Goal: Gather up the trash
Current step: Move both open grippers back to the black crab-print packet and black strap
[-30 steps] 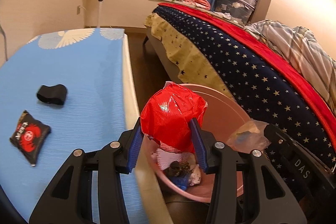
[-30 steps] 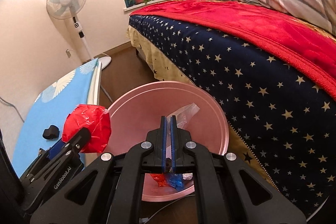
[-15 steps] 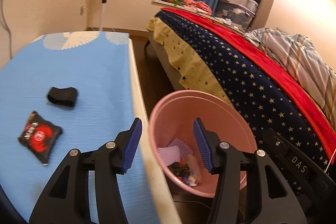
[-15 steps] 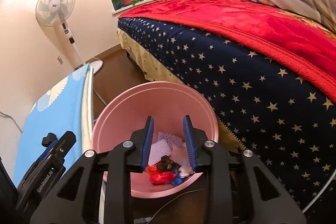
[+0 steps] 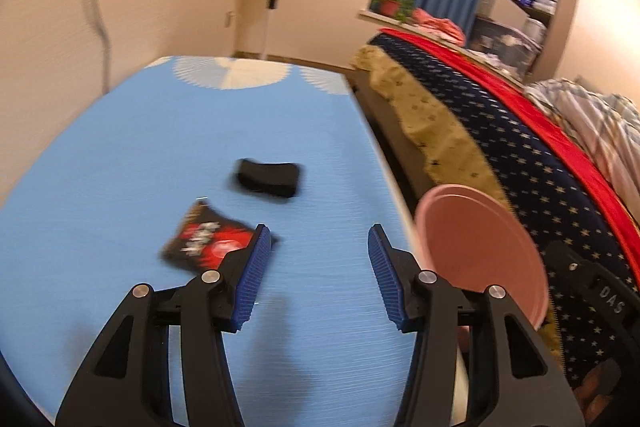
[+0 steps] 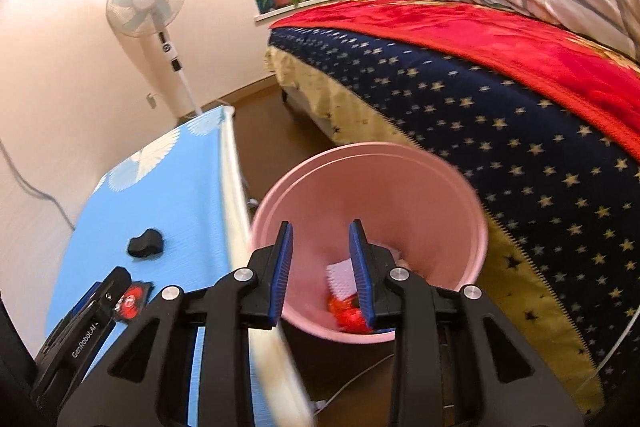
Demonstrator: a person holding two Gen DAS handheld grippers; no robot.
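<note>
Over the blue-covered bench (image 5: 120,155) your left gripper (image 5: 316,279) hangs with nothing between its jaws, which stand fairly wide, just beside the black-and-red snack packet (image 5: 208,247). A black crumpled piece (image 5: 267,177) lies a little further along the bench. The risk, as I judge it, is speed: the left view is smeared, and a flat packet on cloth can slide away from your pads, or the cloth can bunch into the grip. Your right gripper (image 6: 322,269) has just been opening, its jaws now narrowly apart and empty above the pink bin (image 6: 476,227), which sits on the floor between the bench and the bed (image 6: 480,131) with wrappers already inside
</note>
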